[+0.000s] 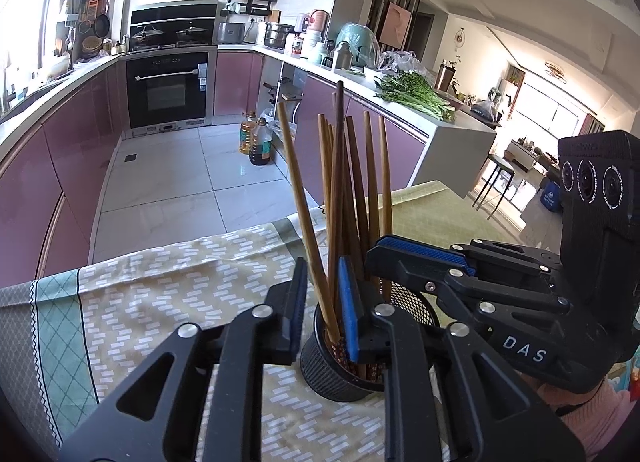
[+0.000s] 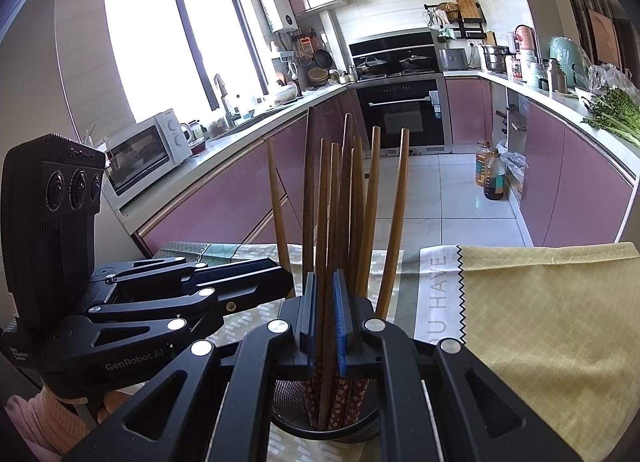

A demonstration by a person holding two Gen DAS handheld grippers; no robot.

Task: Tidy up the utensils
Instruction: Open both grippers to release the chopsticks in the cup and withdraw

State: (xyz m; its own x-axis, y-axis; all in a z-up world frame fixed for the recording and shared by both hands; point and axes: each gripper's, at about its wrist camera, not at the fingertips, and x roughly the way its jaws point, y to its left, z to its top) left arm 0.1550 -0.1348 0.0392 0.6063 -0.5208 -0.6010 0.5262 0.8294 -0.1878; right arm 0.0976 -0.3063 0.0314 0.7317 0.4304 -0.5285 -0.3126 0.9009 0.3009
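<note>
A black mesh holder stands on the patterned tablecloth and is packed with several upright wooden chopsticks. My left gripper straddles a light chopstick and a darker one just above the rim; a small gap shows beside the pads, so it is open. My right gripper is shut on one brown chopstick above the holder. Each gripper shows in the other's view, the right gripper coming in from the right and the left gripper from the left.
The far table edge lies just past the holder, with tiled kitchen floor beyond. A yellow cloth covers the table's right part. Oil bottles stand on the floor by pink cabinets. Greens lie on the counter. A pink sleeve holds the right gripper.
</note>
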